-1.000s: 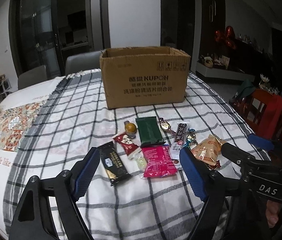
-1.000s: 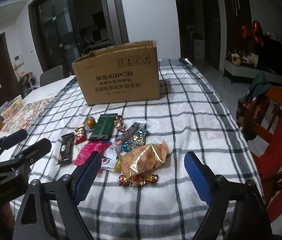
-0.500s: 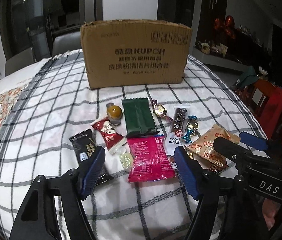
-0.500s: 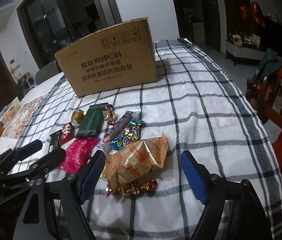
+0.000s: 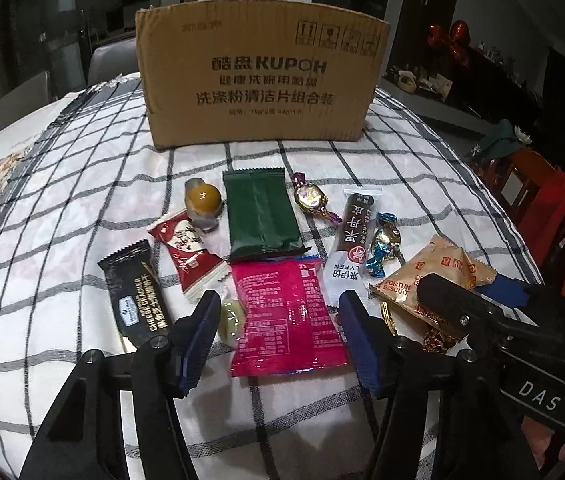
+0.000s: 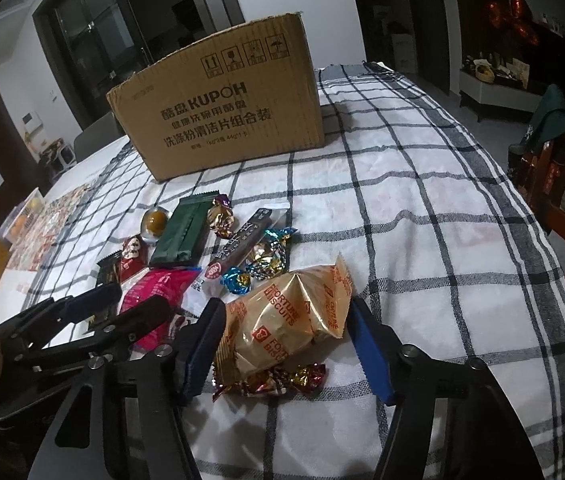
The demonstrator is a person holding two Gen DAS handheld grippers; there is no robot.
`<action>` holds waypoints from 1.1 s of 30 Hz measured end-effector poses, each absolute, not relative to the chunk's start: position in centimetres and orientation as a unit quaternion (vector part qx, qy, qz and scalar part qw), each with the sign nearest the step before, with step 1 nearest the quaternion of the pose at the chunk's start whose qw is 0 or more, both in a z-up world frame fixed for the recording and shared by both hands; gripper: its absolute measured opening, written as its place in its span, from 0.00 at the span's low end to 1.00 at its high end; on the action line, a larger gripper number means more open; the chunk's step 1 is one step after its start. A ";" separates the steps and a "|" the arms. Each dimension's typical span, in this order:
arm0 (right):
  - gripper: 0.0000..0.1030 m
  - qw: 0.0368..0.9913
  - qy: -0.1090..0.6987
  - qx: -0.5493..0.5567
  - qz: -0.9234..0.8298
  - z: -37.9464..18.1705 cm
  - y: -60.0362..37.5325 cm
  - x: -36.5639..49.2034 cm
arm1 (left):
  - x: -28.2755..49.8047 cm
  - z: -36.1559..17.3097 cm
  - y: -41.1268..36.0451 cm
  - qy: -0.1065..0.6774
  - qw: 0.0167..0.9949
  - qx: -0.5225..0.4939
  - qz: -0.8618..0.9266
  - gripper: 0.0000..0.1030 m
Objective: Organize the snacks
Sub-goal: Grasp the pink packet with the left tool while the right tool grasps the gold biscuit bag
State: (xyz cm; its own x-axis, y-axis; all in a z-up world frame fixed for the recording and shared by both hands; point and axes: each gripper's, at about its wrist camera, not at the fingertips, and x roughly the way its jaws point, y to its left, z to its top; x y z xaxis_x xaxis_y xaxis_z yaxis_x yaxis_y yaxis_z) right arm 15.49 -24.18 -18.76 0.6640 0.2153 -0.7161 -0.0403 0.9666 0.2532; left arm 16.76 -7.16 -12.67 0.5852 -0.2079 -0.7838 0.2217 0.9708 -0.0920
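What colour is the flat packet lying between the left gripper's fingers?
Bright pink packet with white print, seen best in the left wrist view.

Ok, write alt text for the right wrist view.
The right gripper, jaws just closing, straddles a gold Fortune Biscuits packet on a black-and-white checked tablecloth. Other wrapped snacks lie to its left, where the left gripper hovers over a pink packet. A KUPOH cardboard box stands behind.

Table draped in a white cloth with dark checks [image 5: 82,264]. Cardboard box [image 5: 258,80] stands at upper centre. Below it, loose on the cloth: green packet [image 5: 260,216], pink packet [image 5: 282,312], black cracker bar [image 5: 134,292], fortune biscuit bag [image 6: 294,316], foil candies [image 5: 310,200].
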 end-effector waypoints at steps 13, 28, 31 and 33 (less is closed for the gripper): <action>0.45 0.908 0.402 0.097 0.069 -18.7 -24.0 15.0 | 16.7 -12.9 -7.5 0.434 0.892 0.015 -0.128 0.38; 0.42 0.925 0.365 0.084 0.067 -15.9 -23.7 13.2 | 14.4 -9.1 -6.7 0.397 0.906 -0.001 -0.144 0.37; 0.42 0.929 0.353 0.083 0.071 -14.8 -23.5 12.6 | 13.8 -7.8 -6.6 0.383 0.912 0.001 -0.146 0.37; 0.42 0.933 0.342 0.079 0.072 -14.0 -23.4 12.3 | 13.3 -7.0 -6.6 0.371 0.917 0.007 -0.146 0.37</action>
